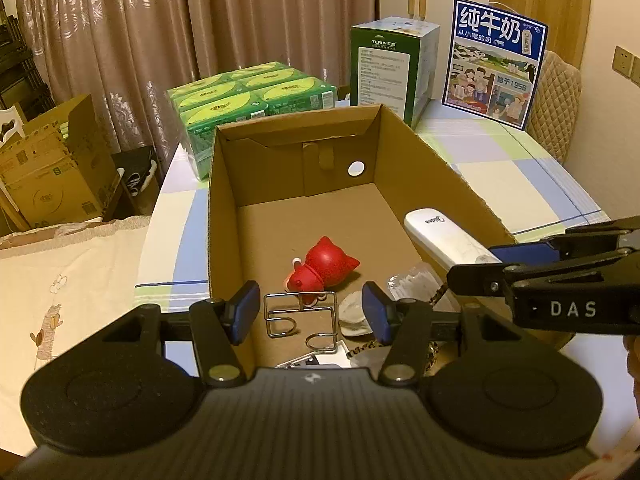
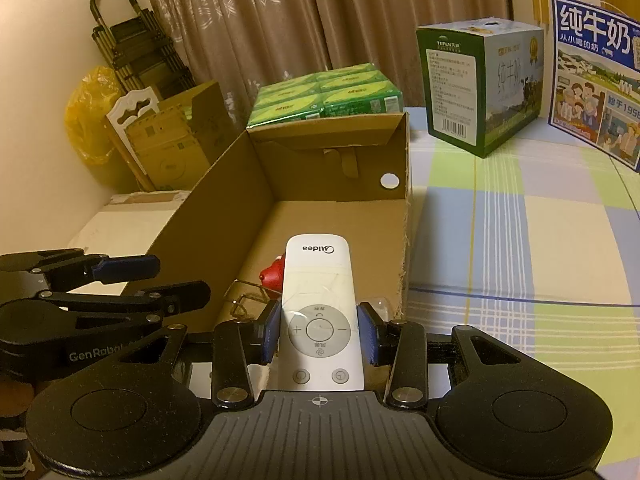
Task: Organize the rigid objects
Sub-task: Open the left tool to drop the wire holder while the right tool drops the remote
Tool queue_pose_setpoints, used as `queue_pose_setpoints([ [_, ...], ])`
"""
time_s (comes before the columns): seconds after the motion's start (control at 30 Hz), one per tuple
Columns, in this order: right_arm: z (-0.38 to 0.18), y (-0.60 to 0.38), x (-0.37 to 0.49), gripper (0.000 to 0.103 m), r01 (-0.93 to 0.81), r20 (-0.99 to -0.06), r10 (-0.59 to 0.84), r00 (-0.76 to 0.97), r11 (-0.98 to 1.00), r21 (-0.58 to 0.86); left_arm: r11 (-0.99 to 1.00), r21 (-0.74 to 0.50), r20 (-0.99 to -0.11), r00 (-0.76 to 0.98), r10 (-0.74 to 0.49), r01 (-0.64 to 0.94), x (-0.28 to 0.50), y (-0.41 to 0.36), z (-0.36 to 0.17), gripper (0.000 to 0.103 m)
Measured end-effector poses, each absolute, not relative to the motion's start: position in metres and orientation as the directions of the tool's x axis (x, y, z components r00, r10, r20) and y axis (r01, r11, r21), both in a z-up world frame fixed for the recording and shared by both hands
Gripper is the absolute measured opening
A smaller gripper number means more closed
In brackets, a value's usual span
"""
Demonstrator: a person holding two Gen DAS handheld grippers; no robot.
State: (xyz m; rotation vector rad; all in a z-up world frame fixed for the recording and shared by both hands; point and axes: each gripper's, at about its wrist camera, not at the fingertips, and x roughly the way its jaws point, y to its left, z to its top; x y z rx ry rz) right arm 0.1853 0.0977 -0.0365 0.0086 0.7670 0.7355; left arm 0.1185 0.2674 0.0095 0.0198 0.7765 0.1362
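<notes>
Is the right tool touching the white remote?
Touching: in the right wrist view, the right tool presses both blue pads against the white remote's sides.

The box [image 1: 224, 216] is brown cardboard, dull, with rough torn edges. The remote [image 2: 318, 304] is smooth, shiny white plastic. The red toy [image 1: 326, 266] looks like smooth plastic. The wire rack [image 1: 300, 316] is shiny metal. A checked cloth [image 2: 520, 240] covers the counter.

a home rm: curtains [image 1: 160, 40], checked tablecloth [image 2: 520, 240], milk cartons [image 2: 480, 80], tissue packs [image 1: 256, 96], padded chair [image 1: 558, 96].
</notes>
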Motion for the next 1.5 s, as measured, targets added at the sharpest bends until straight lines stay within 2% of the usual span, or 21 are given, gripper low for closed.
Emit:
queue_pose_setpoints([
  [1.27, -0.0353, 0.0987, 0.1872, 0.038, -0.577, -0.61, 0.611, 0.505, 0.764, 0.289, 0.992, 0.061, -0.694, 0.71, 0.121, -0.109, 0.1167, 0.2648, 0.0173, 0.051],
  [1.37, -0.0337, 0.0975, 0.1877, 0.042, -0.565, -0.605, 0.6, 0.524, 0.776, 0.28, 0.991, 0.065, -0.694, 0.709, 0.127, -0.114, 0.1167, 0.2652, 0.0164, 0.051],
  [1.4, -0.0335, 0.0968, 0.1879, 0.048, -0.561, -0.605, 0.597, 0.528, 0.779, 0.279, 0.991, 0.065, -0.694, 0.709, 0.127, -0.115, 0.1164, 0.2655, 0.0164, 0.051],
  [1.5, -0.0329, 0.0926, 0.1872, 0.05, -0.559, -0.595, 0.609, 0.525, 0.774, 0.298, 0.991, 0.065, -0.692, 0.71, 0.128, -0.116, 0.1149, 0.2653, 0.017, 0.051],
])
